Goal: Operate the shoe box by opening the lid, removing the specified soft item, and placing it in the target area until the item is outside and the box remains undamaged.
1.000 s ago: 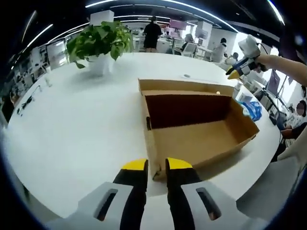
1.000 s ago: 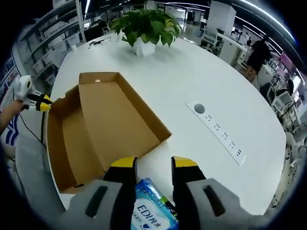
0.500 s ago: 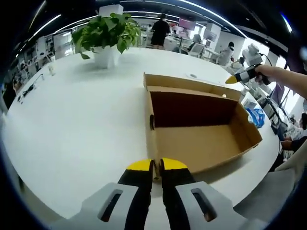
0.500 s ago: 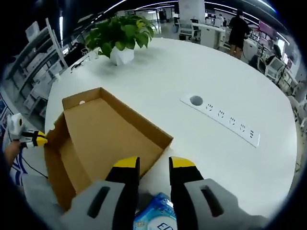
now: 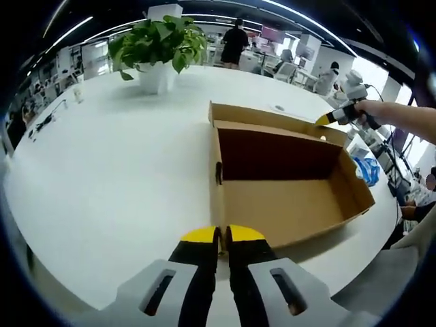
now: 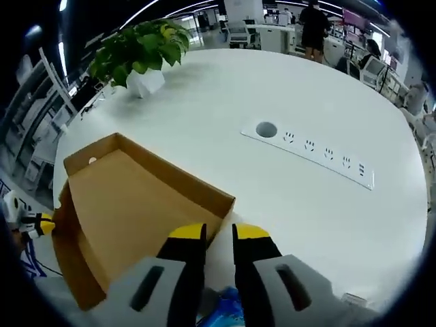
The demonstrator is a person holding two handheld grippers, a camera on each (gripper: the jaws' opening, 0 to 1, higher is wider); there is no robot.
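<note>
The open shoe box [image 5: 289, 187] sits on the surface [image 5: 109, 170], close to its near edge. The left claw [image 5: 218, 236] is at the box's near wall, jaws pinched on the rim. Beyond the box to the left stands a potted plant [image 5: 158, 48]. The right claw [image 5: 332, 117] hovers over the box's far right corner. Beside the box, a soft pack [image 5: 366, 170] lies on the right. In the right gripper view, a power strip [image 6: 310, 151] runs across the surface beyond the box.
</note>
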